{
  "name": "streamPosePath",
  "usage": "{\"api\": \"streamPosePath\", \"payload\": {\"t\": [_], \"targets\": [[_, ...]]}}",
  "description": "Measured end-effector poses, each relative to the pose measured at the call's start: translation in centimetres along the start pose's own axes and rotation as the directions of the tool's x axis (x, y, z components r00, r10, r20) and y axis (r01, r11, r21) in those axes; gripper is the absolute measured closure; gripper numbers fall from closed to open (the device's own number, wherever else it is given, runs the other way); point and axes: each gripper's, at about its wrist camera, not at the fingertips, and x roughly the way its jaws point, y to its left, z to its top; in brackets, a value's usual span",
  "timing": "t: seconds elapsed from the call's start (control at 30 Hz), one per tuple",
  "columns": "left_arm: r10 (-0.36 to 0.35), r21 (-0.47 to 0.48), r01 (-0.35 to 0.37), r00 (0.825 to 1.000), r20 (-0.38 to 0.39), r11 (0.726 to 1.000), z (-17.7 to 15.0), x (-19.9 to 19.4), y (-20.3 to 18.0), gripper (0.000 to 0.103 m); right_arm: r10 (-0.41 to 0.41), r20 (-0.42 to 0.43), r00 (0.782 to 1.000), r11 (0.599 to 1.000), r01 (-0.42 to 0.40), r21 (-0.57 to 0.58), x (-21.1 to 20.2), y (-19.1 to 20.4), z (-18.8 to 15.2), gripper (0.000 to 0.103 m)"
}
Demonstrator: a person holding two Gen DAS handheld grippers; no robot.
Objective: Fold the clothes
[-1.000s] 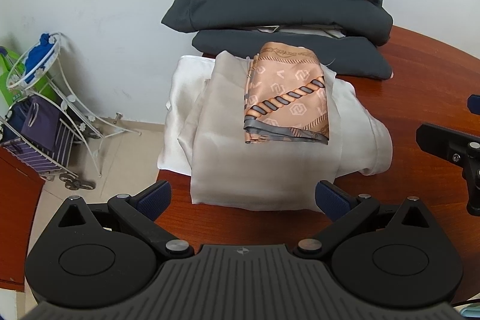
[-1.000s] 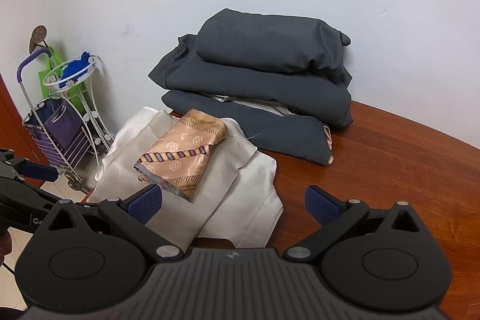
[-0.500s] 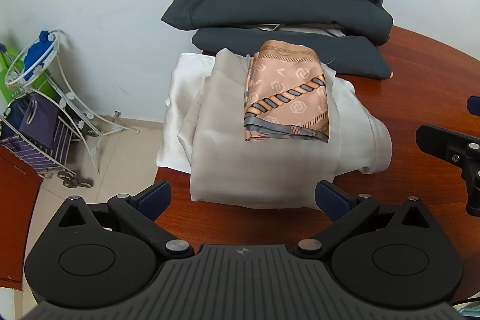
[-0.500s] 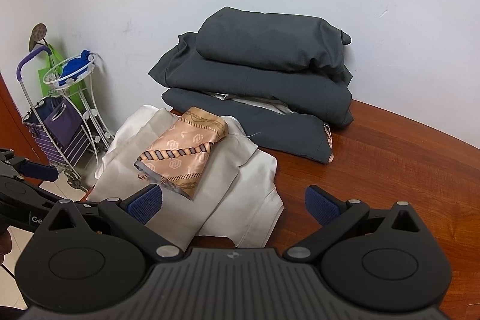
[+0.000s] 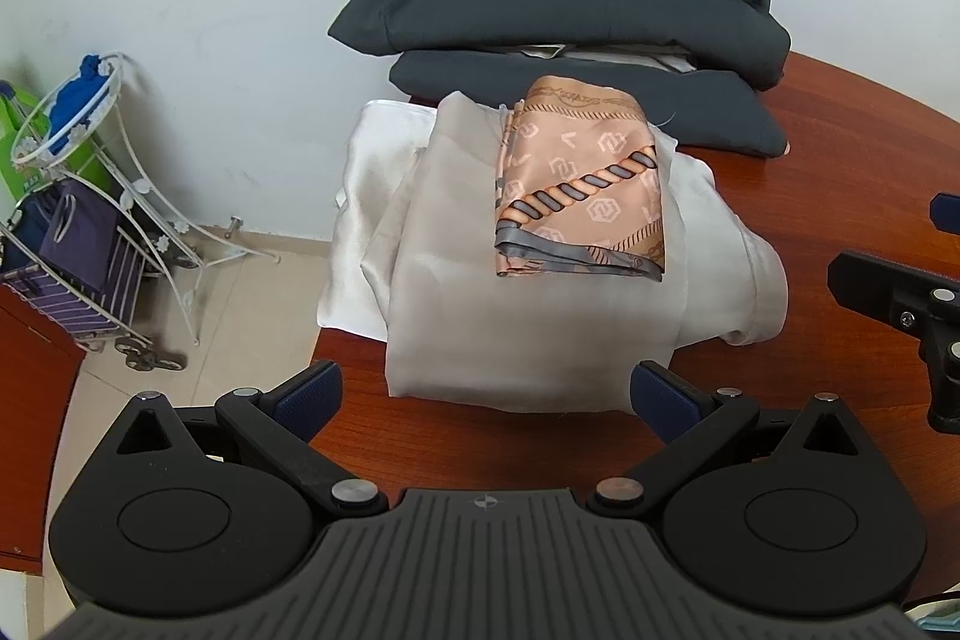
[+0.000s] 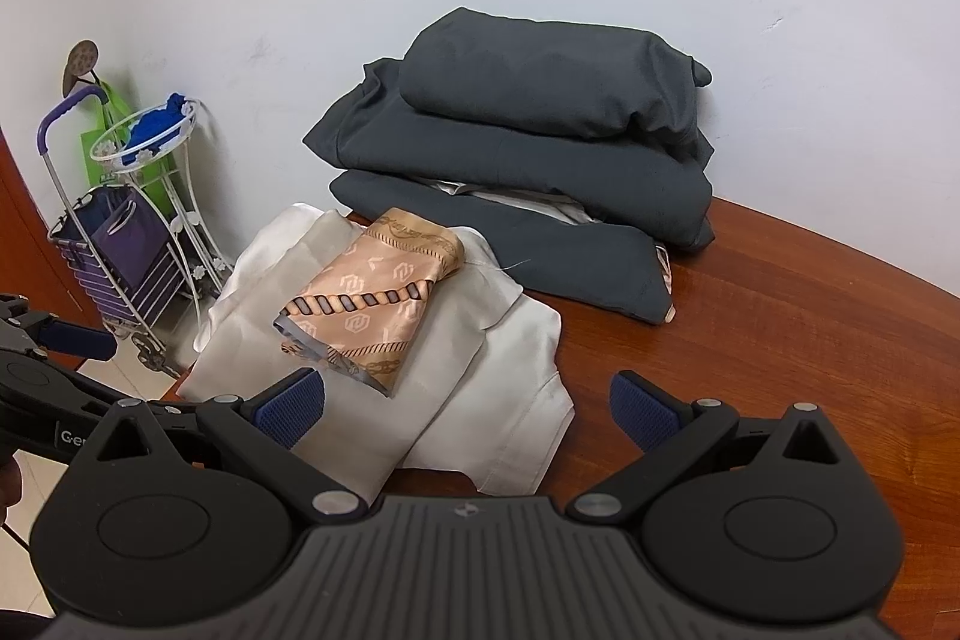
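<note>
Nothing has moved; right gripper (image 5: pixel 900 274) cut off, seemingly spread wide

Only one scrap of lettering can be read. At the lower left of the right wrist view, white letters "Ge" stand on the black body of the left gripper (image 6: pixel 60 358), and the word is cut off by the gripper in front. The folded peach scarf (image 6: pixel 372 298) near the centre of the frame carries a repeated geometric emblem, no legible word. The green bag (image 5: pixel 24 172) at the left edge of the left wrist view bears white marks too blurred to read.
</note>
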Motion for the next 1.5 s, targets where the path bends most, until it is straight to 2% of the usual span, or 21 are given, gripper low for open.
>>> {"api": "streamPosePath", "payload": {"t": [0.37,0.63,0.8,0.93,1.3,1.5], "targets": [[-0.018,-0.005,0.018,1.0,0.006,1.0,-0.9,-0.2,1.0,0.0,0.025,-0.012,1.0,0.999,-0.025,-0.022,2.3,0.4,0.9,0.001],[-0.039,-0.024,0.039,0.999,0.014,0.999,-1.8,-0.7,2.4,0.0,0.07,-0.035,0.997,0.995,-0.072,-0.073,4.8,2.9,1.3,0.001],[-0.063,-0.058,0.064,0.998,0.014,0.996,-2.5,-1.0,3.6,0.0,0.102,-0.059,0.993,0.989,-0.107,-0.098,6.6,4.3,1.7,0.007],[-0.06,-0.079,0.06,0.998,0.009,0.995,-3.0,-1.1,4.3,0.0,0.127,-0.079,0.989,0.984,-0.136,-0.118,8.1,5.4,1.9,0.016],[-0.06,-0.107,0.06,0.998,0.001,0.992,-3.6,-1.2,5.6,0.0,0.158,-0.114,0.981,0.974,-0.174,-0.145,11.2,7.7,2.6,0.024],[-0.058,-0.116,0.058,0.998,0.0,0.992,-4.1,-1.4,6.0,0.0,0.154,-0.135,0.979,0.972,-0.175,-0.159,12.5,8.5,2.6,0.041]]}}
